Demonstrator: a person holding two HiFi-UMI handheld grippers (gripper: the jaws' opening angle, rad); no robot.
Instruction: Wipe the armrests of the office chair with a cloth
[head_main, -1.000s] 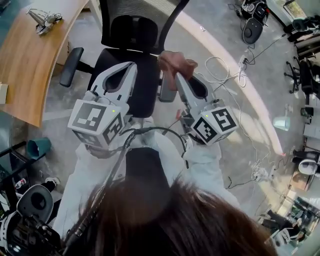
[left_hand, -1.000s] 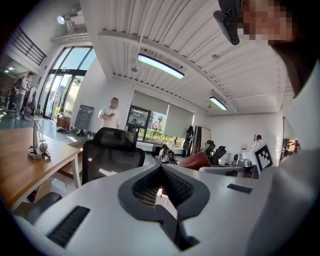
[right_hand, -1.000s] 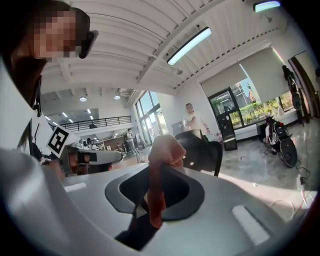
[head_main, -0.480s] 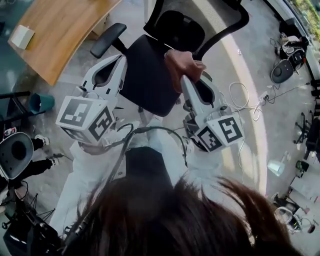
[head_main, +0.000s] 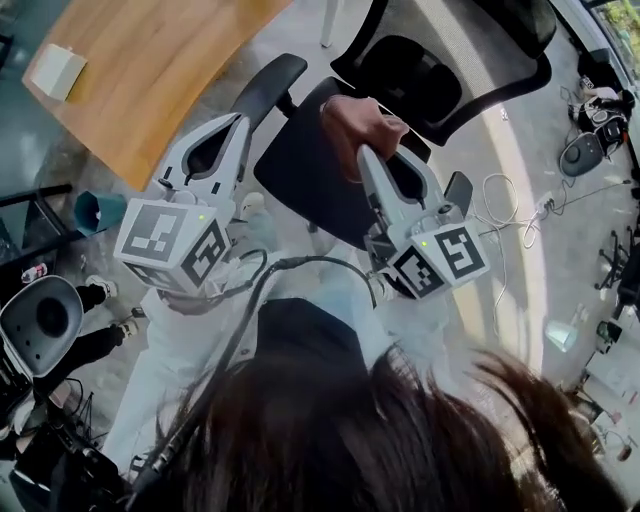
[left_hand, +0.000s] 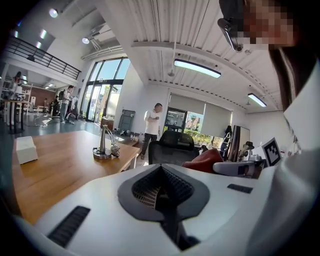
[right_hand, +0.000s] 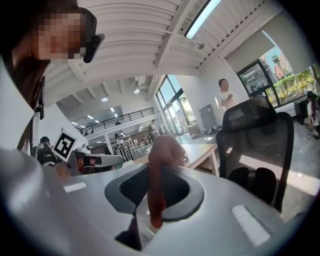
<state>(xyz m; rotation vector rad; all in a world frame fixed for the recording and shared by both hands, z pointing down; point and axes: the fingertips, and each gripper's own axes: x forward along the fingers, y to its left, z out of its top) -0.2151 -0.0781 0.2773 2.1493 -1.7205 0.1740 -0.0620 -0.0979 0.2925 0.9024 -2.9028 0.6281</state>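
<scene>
1. The left gripper (head_main: 238, 122) has its jaws pressed together with nothing between them, as its own view (left_hand: 161, 169) shows.
2. The right gripper (head_main: 364, 152) is clamped on a reddish-brown cloth (head_main: 355, 118). In the right gripper view the cloth (right_hand: 161, 150) runs down through the jaws and bunches up beyond the tips.
3. Beneath that bunch and both grippers' tips lies the dark seat of the office chair (head_main: 300, 170). Whether the cloth touches it cannot be told.
4. The black armrest (head_main: 266, 88) sits just beyond the left gripper's tips, apart from the cloth.
5. The second armrest (head_main: 458, 190) lies to the right gripper's right side, beside its body.
6. Farther left of the left gripper stands a wooden desk (head_main: 150, 60) bearing a white box (head_main: 58, 70).
</scene>
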